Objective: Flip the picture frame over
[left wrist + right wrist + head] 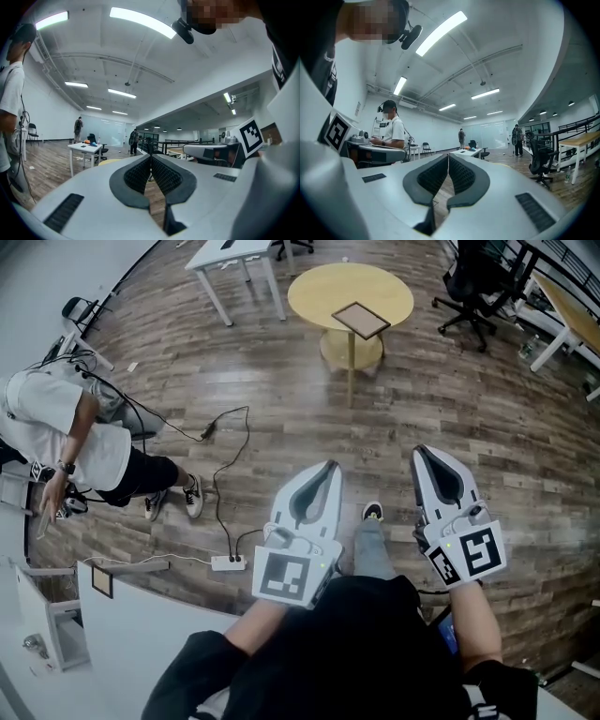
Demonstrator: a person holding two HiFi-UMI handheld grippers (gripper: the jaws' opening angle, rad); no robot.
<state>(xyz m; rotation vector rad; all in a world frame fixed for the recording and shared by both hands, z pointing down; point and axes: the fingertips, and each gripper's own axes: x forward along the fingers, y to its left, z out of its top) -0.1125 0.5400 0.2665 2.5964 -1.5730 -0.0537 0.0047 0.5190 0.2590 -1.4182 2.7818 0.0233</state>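
The left gripper (328, 465) is pointing level with its jaws pressed together on nothing. Ahead of it and slightly to the right, well apart across the floor, the picture frame (361, 319) is lying flat on the round table (309, 289), turned cornerwise toward the person. The right gripper (424, 452) is likewise riding closed and empty, and neither is looking clearly nearer.

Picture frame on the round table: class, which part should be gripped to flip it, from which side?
Its near edge, from the person's side: the picture frame lies flat by the round table's near rim, so that edge seems most reachable.
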